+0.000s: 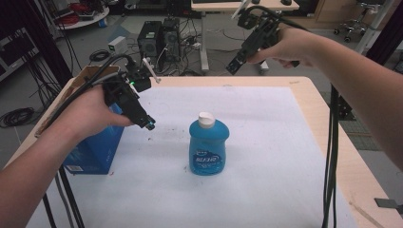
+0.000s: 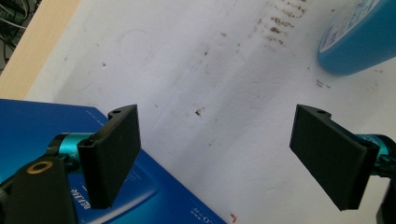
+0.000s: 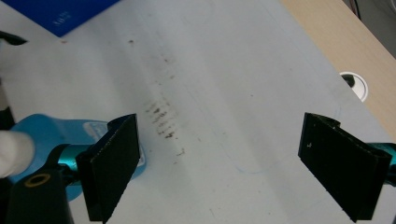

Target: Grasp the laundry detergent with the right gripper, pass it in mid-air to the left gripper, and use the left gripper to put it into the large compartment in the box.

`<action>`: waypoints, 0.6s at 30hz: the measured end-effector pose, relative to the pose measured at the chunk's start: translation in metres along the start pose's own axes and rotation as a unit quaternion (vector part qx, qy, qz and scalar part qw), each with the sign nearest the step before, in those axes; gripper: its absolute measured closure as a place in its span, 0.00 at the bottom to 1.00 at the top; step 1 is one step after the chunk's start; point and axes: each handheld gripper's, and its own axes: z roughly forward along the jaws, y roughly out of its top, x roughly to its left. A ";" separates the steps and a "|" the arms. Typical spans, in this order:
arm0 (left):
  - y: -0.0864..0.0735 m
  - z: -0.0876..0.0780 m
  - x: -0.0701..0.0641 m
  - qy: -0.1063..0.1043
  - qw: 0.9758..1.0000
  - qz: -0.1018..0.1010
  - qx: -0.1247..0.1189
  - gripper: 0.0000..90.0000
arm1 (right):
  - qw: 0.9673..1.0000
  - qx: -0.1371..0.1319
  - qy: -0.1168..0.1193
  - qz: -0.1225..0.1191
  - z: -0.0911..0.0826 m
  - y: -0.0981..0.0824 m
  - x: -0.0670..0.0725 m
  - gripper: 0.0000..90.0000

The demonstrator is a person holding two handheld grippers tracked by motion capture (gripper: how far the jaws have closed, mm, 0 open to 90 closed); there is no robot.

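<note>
Blue bottle (image 1: 208,147) upright mid-surface (image 1: 266,142), untouched; left gripper (image 1: 148,124) near it & right gripper (image 1: 234,65) well above, both w/ jaws wide; risk: off-centre approach could tip the bottle.

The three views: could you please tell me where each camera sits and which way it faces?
High view: above the person's side, facing forward and down on the table; both forearms, left gripper and right gripper show.
Left gripper view: rides the left gripper, facing down between open jaws at the box.
Right gripper view: rides the right gripper, facing down between open jaws.
All share the blue bottle.
</note>
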 end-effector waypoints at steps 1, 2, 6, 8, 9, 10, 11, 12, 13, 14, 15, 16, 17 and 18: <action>0.000 0.000 0.000 0.000 1.000 0.000 0.001 0.18 | 1.000 -0.008 0.009 -0.006 -0.004 -0.003 0.001 0.14; 0.000 0.000 0.000 0.000 1.000 0.000 0.001 0.18 | 1.000 -0.008 0.009 -0.006 -0.004 -0.003 0.001 0.14; -0.001 0.000 0.001 -0.002 1.000 0.004 0.000 0.18 | 0.998 -0.036 0.031 -0.041 -0.018 -0.019 0.009 0.14; -0.001 -0.001 0.001 -0.004 1.000 0.004 -0.001 0.18 | 0.996 -0.051 0.041 -0.059 -0.024 -0.027 0.013 0.14; -0.001 -0.001 0.001 -0.004 1.000 0.004 -0.001 0.18 | 0.996 -0.051 0.041 -0.059 -0.024 -0.027 0.013 0.14; -0.001 -0.001 0.001 -0.004 1.000 0.004 -0.001 0.18 | 0.995 -0.057 0.047 -0.066 -0.027 -0.032 0.016 0.14; -0.002 -0.001 0.001 -0.004 1.000 0.005 -0.002 0.18 | 0.993 -0.069 0.058 -0.078 -0.031 -0.043 0.022 0.14; -0.002 0.000 0.001 -0.004 1.000 0.005 -0.002 0.18 | 0.992 -0.071 0.060 -0.083 -0.032 -0.047 0.024 0.14; -0.002 -0.001 0.002 -0.005 1.000 0.006 -0.001 0.18 | 0.991 -0.074 0.062 -0.088 -0.033 -0.051 0.027 0.14; -0.002 -0.001 0.002 -0.005 1.000 0.007 -0.001 0.18 | 0.991 -0.077 0.065 -0.092 -0.033 -0.055 0.029 0.14; -0.003 -0.001 0.002 -0.006 1.000 0.007 -0.001 0.18 | 0.990 -0.081 0.067 -0.098 -0.032 -0.059 0.032 0.14; -0.003 -0.001 0.002 -0.006 1.000 0.007 -0.001 0.18 | 0.990 -0.081 0.067 -0.098 -0.032 -0.059 0.032 0.14; -0.003 -0.001 0.002 -0.008 1.000 0.010 0.001 0.18 | 0.989 -0.082 0.071 -0.104 -0.030 -0.067 0.038 0.14; -0.003 -0.001 0.002 -0.008 1.000 0.010 0.001 0.18 | 0.988 -0.083 0.073 -0.106 -0.029 -0.069 0.040 0.14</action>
